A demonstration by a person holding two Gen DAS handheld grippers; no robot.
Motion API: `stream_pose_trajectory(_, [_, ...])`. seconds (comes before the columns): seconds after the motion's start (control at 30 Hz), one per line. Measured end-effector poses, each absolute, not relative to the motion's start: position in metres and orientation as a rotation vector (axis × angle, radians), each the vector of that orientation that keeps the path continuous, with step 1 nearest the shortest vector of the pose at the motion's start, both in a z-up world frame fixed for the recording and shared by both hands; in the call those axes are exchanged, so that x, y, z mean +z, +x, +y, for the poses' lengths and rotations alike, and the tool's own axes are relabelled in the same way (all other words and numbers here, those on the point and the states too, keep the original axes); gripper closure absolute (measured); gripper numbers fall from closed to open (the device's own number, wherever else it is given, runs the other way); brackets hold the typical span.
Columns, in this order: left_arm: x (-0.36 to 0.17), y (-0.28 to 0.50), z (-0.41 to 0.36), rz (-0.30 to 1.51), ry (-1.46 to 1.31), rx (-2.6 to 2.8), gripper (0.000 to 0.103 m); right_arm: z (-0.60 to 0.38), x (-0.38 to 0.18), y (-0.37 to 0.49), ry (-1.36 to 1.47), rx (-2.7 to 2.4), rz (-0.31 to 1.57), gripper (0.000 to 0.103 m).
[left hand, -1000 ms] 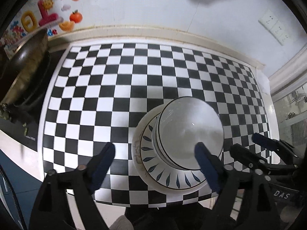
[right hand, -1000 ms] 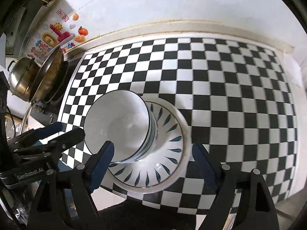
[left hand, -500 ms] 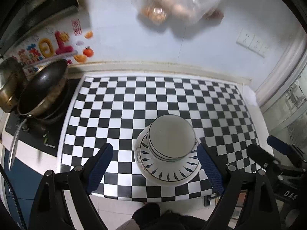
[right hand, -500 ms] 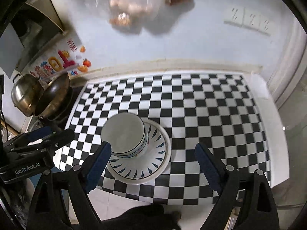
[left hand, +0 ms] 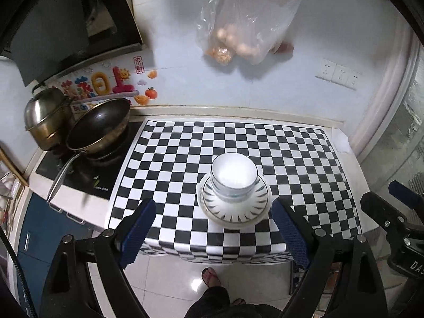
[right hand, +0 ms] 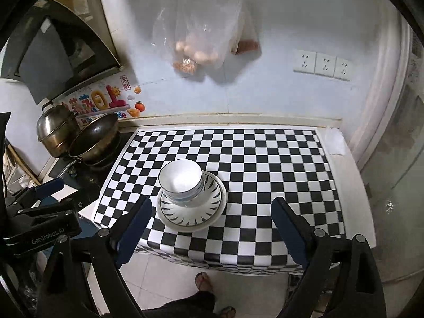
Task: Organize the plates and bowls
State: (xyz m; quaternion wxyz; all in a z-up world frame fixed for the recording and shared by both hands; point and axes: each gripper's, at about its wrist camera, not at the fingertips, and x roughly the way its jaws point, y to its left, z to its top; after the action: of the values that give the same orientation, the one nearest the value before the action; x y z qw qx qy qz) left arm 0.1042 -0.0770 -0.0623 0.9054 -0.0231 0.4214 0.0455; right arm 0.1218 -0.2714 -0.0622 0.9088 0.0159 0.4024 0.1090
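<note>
Left wrist view, checkered counter [left hand: 291, 153], stacked bowls [left hand: 234, 176] on plate [left hand: 235, 212], stove [left hand: 87, 175] beside, both grippers' fingers wide, empty.

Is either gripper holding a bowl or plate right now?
No. The stacked bowls sit on the plates on the checkered counter, while the left gripper and right gripper stand open and empty.

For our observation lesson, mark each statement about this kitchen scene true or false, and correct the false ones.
1. The bowls sit stacked on the plate. True.
2. The right gripper holds a bowl. False: its fingers are apart with nothing between them.
3. The pan stands left of the checkered mat. True.
4. The plastic bag lies on the mat. False: it hangs against the wall.
</note>
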Motion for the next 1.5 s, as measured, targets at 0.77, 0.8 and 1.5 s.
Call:
stream_pose_trajectory(0.77, [-0.029,0.019,-0.098,0.796,-0.051,0.118,0.014,-0.288,-0.01,0.019,-0.015,0.232,0.702,0.008])
stream_pose_trajectory(0.8, [-0.031,0.02,-0.098,0.799,-0.053,0.117,0.014,-0.288,-0.01,0.018,-0.015,0.23,0.703,0.008])
stream_pose_trajectory(1.5, [-0.038,0.028,-0.101,0.81,-0.035,0.1,0.014,-0.302,-0.024,0.041,-0.003,0.218,0.74,0.008])
